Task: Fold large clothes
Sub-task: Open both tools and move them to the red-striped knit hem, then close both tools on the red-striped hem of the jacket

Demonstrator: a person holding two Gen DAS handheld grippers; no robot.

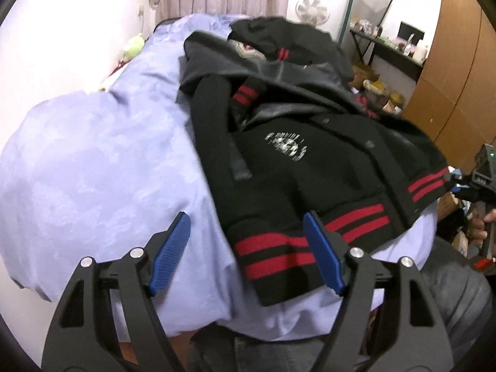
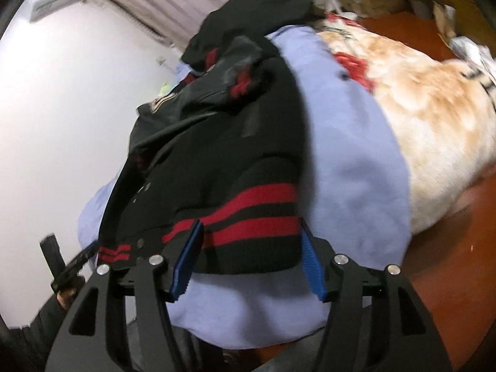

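A bed under a pale blue cover (image 1: 93, 161) fills the room's middle, with a cream blanket (image 2: 427, 117) on its right side. A black jacket (image 1: 294, 167) with red stripes lies bunched on the cover, its striped hem at the near edge. The left gripper (image 1: 248, 254) stands wide over that hem, pads clear. The right gripper (image 2: 251, 260) is wide too, straddling the hem without pressing it.

Left black two-finger gripper with blue pads (image 1: 246, 254) angled down, jaws spread, nothing pinched, at the black jacket's red-striped hem (image 1: 279, 248); right black blue-padded gripper (image 2: 248, 260) likewise spread, straddling that hem's other corner.
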